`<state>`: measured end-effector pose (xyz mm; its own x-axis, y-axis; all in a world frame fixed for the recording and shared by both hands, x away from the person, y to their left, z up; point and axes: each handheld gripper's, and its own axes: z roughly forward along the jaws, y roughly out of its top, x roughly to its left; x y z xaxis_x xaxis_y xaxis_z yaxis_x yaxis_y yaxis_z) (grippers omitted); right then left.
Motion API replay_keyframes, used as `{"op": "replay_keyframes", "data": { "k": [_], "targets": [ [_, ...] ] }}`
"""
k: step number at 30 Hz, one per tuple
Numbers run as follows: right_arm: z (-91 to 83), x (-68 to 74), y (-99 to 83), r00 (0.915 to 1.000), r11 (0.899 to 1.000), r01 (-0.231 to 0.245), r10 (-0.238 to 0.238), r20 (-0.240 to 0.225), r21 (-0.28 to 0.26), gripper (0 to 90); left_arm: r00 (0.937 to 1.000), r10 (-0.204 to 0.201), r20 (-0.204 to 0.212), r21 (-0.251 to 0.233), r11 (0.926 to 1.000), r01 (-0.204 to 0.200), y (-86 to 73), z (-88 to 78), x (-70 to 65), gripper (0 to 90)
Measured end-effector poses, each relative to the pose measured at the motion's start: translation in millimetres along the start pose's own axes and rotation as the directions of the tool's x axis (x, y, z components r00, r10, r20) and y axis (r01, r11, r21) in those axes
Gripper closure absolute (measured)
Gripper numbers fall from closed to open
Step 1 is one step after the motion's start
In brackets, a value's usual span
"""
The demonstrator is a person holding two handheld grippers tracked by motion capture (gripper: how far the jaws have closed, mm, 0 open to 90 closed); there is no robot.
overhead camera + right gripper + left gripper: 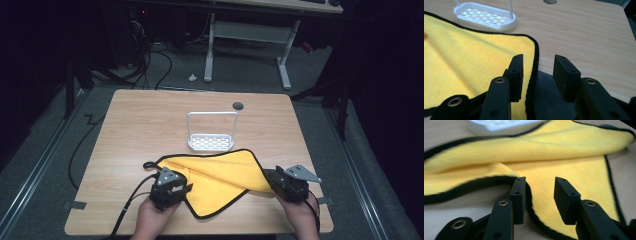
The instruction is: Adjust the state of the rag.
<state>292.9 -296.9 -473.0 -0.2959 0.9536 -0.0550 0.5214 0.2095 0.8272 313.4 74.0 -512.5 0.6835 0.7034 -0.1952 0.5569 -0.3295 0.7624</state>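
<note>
A yellow cloth (220, 175) with black edging lies partly folded on the wooden table (150, 120), near its front edge. My left gripper (186, 182) is at the cloth's near left edge. In the left gripper view it (539, 181) stands open, and the black hem and yellow cloth (564, 152) lie under the gap, untouched by the pads. My right gripper (267, 175) is at the cloth's right corner. In the right gripper view it (537, 58) is open too, with the hem of the cloth (474, 60) running between the jaws and a grey patch (549, 100) beside it.
A white slotted rack (211, 142) with a tall wire handle stands just behind the cloth, mid-table. A dark round hole (238, 105) sits in the tabletop behind it. Bare wood lies to the left, right and far side. Cables trail off the left gripper over the front edge.
</note>
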Motion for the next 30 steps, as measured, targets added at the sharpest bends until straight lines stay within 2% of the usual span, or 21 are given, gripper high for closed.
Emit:
{"op": "replay_keyframes", "data": {
  "k": [4, 7, 9, 10, 13, 16, 18, 20, 22, 24, 27, 28, 30],
  "targets": [
    [4.3, 0.8, -7.0, 1.0, 1.0, -0.005, 0.005, -0.005, 0.014, 61.8, 0.9994, 0.034, -0.011, 0.065, 0.9973, -0.033, -6.7, 10.4, -11.4, 62.4],
    [6.6, 3.2, -11.9, 0.9999, 1.0, -0.004, 0.004, -0.011, 0.029, 62.5, 0.9988, 0.044, -0.02, 0.067, 0.9968, -0.043, -11.1, 9.8, -8.6, 64.0],
    [7.4, 4.0, -14.7, 0.9999, 1.0, 0.002, -0.002, -0.015, 0.029, 63.6, 0.9993, 0.031, -0.019, 0.067, 0.9973, -0.03, -13.5, 5.3, -2.3, 64.9],
    [7.6, 4.2, -15.3, 0.9999, 1.0, 0.003, -0.002, -0.015, 0.031, 63.8, 0.9989, 0.026, -0.04, 0.085, 0.9962, -0.022, -14.7, 2.6, 2.0, 65.0],
    [8.0, 5.5, -17.0, 0.9997, 0.999, 0.004, -0.003, -0.023, 0.032, 64.1, 0.9978, 0.011, -0.065, 0.082, 0.9966, -0.006, -23.2, -12.7, 20.3, 66.0],
    [8.7, 8.5, -17.4, 0.9995, 0.999, 0.007, -0.006, -0.032, 0.034, 64.2, 0.9924, -0.029, -0.12, 0.09, 0.9952, 0.04, -29.7, -29.2, 38.0, 67.2],
    [10.7, 11.1, -17.0, 0.9994, 0.999, 0.01, -0.008, -0.033, 0.038, 64.2, 0.9919, -0.065, -0.109, 0.07, 0.9949, 0.073, -31.7, -34.5, 41.8, 67.0],
    [12.9, 13.7, -16.1, 0.9993, 0.999, 0.014, -0.013, -0.035, 0.037, 64.3, 0.9946, -0.056, -0.087, 0.045, 0.9972, 0.06, -29.3, -34.4, 32.2, 66.8],
    [14.4, 16.5, -15.3, 0.9991, 0.999, 0.023, -0.021, -0.036, 0.041, 64.4, 0.9985, -0.011, -0.054, 0.03, 0.9995, 0.013, -22.9, -28.2, 15.5, 66.6],
    [15.8, 18.8, -15.4, 0.999, 0.999, 0.03, -0.028, -0.035, 0.045, 64.6, 1.0, 0.008, -0.003, 0.015, 0.9999, -0.008, -16.2, -17.5, -1.1, 65.9],
    [17.4, 21.4, -16.4, 0.9988, 0.998, 0.034, -0.032, -0.038, 0.058, 65.6, 0.9982, 0.041, 0.044, 0.051, 0.9978, -0.043, -10.9, 6.8, -20.9, 64.7],
    [17.9, 21.7, -16.3, 0.9985, 0.997, 0.039, -0.037, -0.039, 0.059, 67.0, 0.9973, 0.054, 0.05, 0.081, 0.995, -0.058, -11.5, 15.2, -24.8, 64.9],
    [19.1, 22.3, -15.4, 0.9979, 0.997, 0.043, -0.04, -0.051, 0.061, 72.2, 0.996, 0.085, 0.027, 0.07, 0.9937, -0.087, -13.2, 17.5, -28.7, 67.5]
  ]
}}
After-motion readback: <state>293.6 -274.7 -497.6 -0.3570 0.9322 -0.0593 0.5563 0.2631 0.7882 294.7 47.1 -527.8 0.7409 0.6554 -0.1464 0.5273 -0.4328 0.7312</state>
